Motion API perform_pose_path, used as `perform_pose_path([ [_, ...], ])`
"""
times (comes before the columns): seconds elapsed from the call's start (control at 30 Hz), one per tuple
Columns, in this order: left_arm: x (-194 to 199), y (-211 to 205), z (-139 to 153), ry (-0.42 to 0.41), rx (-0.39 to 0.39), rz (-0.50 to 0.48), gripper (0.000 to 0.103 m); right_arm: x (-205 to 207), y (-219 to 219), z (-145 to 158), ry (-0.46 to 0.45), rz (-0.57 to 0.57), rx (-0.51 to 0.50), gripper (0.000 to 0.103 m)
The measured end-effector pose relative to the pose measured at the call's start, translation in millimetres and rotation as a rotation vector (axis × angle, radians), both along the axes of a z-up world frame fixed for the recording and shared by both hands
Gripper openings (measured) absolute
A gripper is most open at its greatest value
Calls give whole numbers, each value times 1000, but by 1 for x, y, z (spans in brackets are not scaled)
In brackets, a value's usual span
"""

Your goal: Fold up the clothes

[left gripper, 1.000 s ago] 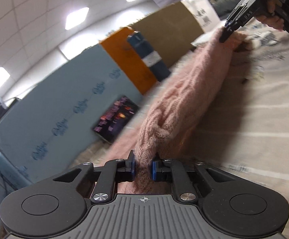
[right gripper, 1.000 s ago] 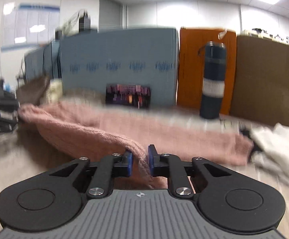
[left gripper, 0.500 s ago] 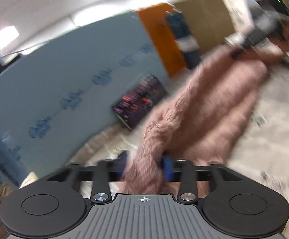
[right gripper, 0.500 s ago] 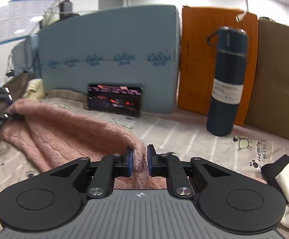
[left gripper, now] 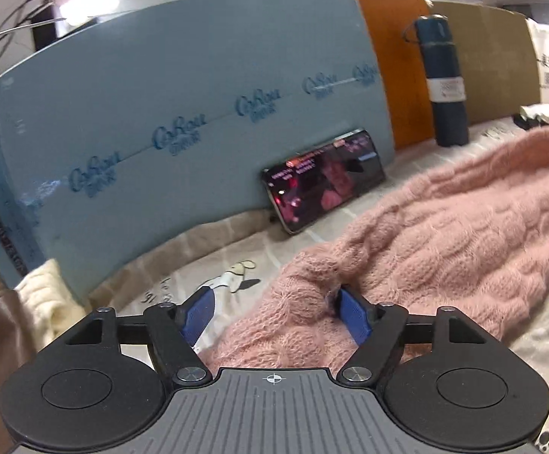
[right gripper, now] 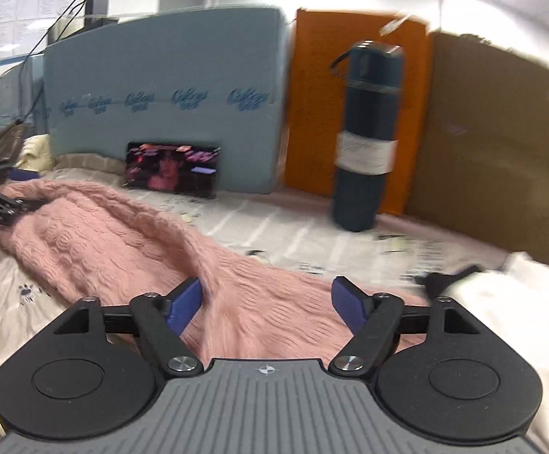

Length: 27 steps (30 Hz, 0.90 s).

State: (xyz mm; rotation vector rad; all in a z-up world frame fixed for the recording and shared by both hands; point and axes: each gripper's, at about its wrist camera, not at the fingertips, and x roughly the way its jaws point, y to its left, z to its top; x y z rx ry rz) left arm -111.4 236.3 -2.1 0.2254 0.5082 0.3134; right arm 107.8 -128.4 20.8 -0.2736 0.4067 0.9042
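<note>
Two low, close wrist views across the pink sweater (left gripper: 444,234) toward the shared blue foam board (right gripper: 168,87).

Printed sheet (right gripper: 282,234) — pink sweater (right gripper: 123,242), flask (right gripper: 365,143), phone (right gripper: 172,170)

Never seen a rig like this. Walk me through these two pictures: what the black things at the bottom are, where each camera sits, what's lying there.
A person holds a two-finger tool in each hand; a camera on each looks along its blue-padded fingers. In the left wrist view, the left tool stands open over the pink knitted sweater. In the right wrist view, the right tool is open too, so nothing is held. The sweater lies on a printed sheet. Behind stand a phone, a dark bottle and a blue foam board.
</note>
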Motion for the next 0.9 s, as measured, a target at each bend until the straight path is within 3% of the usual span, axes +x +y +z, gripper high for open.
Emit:
perform_pose_path([
  [0.17, 0, -3, 6, -34, 9, 32, 74, -48, -41, 1, -96, -66, -18, 74],
  [0.37, -11, -15, 12, -70, -12, 30, 75, -67, -47, -25, -66, -62, -167, 70],
  [0.4, -16, -17, 12, -74, -18, 27, 75, -67, -46, -29, -58, -62, -186, 59],
  [0.43, -20, -19, 13, -79, -25, 25, 75, -62, -45, -31, -50, -66, -188, 40],
  [0.5, -27, -22, 13, -88, -40, 23, 75, -47, -45, -31, -32, -83, -162, 16],
  [0.53, -30, -22, 13, -91, -48, 25, 75, -37, -47, -28, -19, -95, -133, 12],
  [0.73, -35, -19, 13, -100, -77, 52, 75, 16, -57, 4, 16, -179, 65, 8],
  [0.8, -35, -19, 12, -97, -82, 50, 75, 33, -51, 9, 57, -173, 46, 8],
  [0.9, -36, -18, 11, -97, -89, 47, 75, 57, -36, 6, 103, -182, -69, 14],
])
